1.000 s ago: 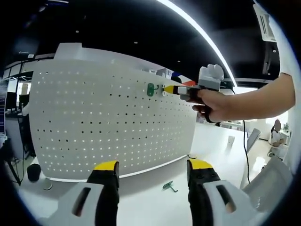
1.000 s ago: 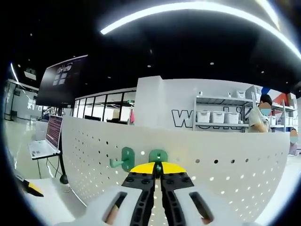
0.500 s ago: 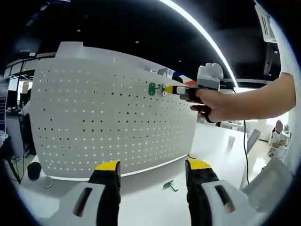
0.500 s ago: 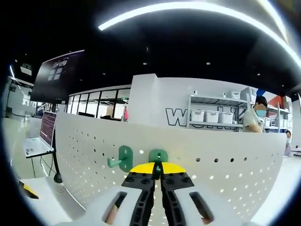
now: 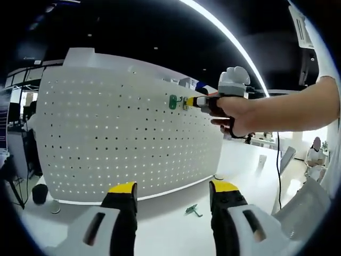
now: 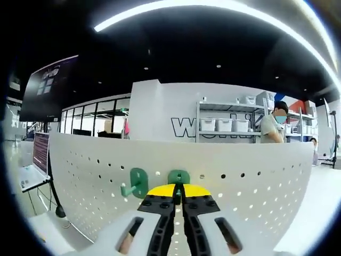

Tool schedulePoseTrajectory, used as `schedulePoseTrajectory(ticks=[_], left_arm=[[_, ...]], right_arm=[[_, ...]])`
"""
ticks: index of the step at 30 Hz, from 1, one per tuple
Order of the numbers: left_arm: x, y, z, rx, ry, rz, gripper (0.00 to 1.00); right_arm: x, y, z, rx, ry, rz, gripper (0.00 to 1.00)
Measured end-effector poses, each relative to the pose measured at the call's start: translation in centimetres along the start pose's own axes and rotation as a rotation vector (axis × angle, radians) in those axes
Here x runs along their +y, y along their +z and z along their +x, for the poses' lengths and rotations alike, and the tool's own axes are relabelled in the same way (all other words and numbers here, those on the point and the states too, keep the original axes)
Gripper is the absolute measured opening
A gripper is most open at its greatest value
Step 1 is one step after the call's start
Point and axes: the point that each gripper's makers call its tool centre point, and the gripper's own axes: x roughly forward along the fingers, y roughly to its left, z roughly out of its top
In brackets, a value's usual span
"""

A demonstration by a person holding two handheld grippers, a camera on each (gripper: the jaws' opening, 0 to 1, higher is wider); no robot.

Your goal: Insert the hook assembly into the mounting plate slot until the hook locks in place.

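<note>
Right gripper view: your right gripper (image 6: 178, 188), clenched on a green hook (image 6: 179, 177), presses it against the pegboard (image 6: 256, 176) at centre; locking looks unconfirmed; left gripper (image 5: 171, 190) released.

An open-plan office or lab space: black ceiling with a long curved light strip (image 6: 213, 6), glass-walled rooms (image 6: 96, 125), metal shelving (image 6: 226, 125) stacked with white bins, a laptop (image 6: 33, 165) on a stand, and a white pegboard (image 5: 128, 138) upright on a white table (image 5: 170, 229).

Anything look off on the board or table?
One oddity: a spare green hook lies loose on the table below the pegboard. Otherwise the right hand-held gripper is shut on a hook at the board.
</note>
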Motion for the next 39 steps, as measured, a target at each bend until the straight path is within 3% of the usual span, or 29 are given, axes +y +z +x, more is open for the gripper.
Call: schedulePoseTrajectory(ticks=[15,23,39], left_arm=[[0.0,-0.1,-0.2,0.001,0.003,-0.002,0.55],[0.0,-0.3,-0.3,0.007,0.005,0.000,0.56],[-0.7,-0.8,-0.1,0.024,-0.011,0.010,0.56]], right_arm=[[0.0,-0.1,0.1,0.008,-0.003,0.013,0.02],[0.3,-0.3,-0.3,0.013,0.060,0.002,0.05],[2.1,-1.4,-1.5,0.019,0.198,0.016,0.37]])
